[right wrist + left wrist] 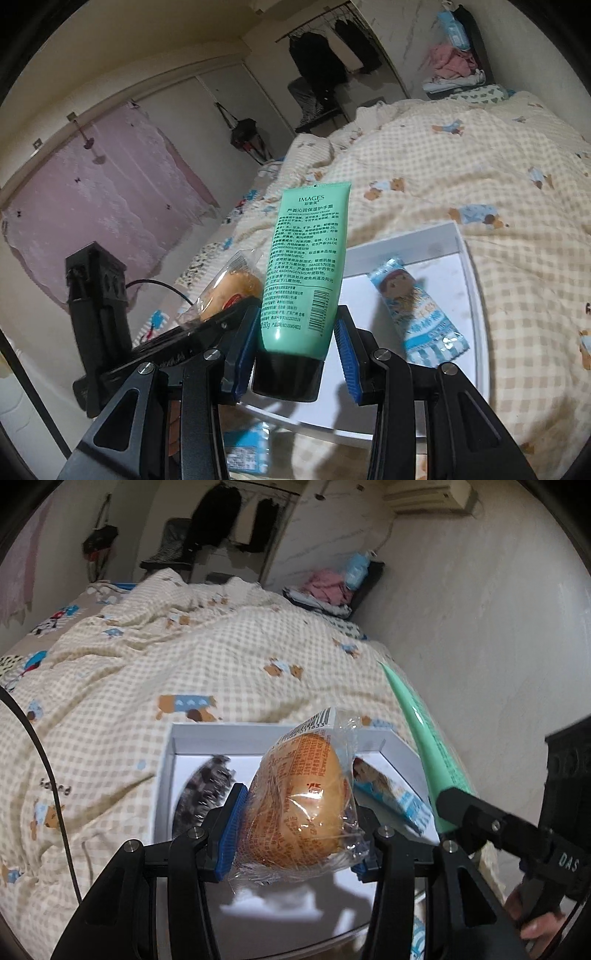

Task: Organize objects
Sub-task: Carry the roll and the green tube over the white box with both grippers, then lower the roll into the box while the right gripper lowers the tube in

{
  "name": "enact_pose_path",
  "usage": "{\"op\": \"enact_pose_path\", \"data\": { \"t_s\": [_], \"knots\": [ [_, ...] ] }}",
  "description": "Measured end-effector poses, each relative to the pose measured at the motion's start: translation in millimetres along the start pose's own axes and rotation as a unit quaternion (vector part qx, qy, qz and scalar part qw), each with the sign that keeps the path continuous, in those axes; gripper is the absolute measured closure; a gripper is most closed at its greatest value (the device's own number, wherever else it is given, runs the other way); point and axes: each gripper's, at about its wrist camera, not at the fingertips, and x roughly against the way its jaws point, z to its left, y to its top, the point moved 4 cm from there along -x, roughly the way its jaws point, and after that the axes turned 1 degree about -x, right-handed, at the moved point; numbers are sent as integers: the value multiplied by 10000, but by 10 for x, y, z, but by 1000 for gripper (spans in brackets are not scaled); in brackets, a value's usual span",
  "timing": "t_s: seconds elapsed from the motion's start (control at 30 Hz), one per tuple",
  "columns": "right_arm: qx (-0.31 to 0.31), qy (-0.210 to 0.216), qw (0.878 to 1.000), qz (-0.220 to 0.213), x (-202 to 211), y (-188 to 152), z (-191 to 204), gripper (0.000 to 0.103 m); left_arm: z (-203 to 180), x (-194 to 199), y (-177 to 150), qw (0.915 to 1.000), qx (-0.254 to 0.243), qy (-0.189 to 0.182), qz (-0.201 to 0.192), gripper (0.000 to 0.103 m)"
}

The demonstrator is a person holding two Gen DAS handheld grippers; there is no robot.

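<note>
Left tongs (295,812) clamped on a wrapped bun (299,805), blue pads pressing either flank through the clear film; bun's long axis running forward, away from the pads. Right tongs (295,347) clamped on a green hand-cream tube (303,266), gripped low near the black cap (286,380), crimped end projecting up and forward, long axis in line with the fingers.

White tray (236,731) directly ahead of and below both tongs, resting on the bed. Inside it: a dark hairbrush (203,794) ahead and left of the left tongs, and a blue-and-white snack packet (417,314) ahead and right of the right tongs, long axis running away from them. Bare tray floor between brush and packet, beneath both held items; judged the likely spot for setting them down. Neither pair of tongs clearly nearer; side by side, the tube just right of the bun. Second small blue packet (247,446) below the right tongs, at the tray's near edge, only partly seen.

Surface: soft checked quilt (184,664) with a bear print, rumpled, so tray possibly not level. Room: dim bedroom, plain wall to the right of the left tongs, pink curtain (103,192) to the left of the right tongs, dark clothes hanging far ahead, folded clothes (328,587) heaped at the bed's far end.
</note>
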Motion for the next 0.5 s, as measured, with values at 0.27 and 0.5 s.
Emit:
{"op": "enact_pose_path", "data": {
  "t_s": [0.27,0.5],
  "knots": [
    [59,-240,9996,97,-17,-45,-39,61,-1,-83,-53,9998,-80,120,168,51],
    [281,-534,9980,209,-70,-98,-8,61,70,-142,-87,9994,-76,218,261,51]
  ]
}}
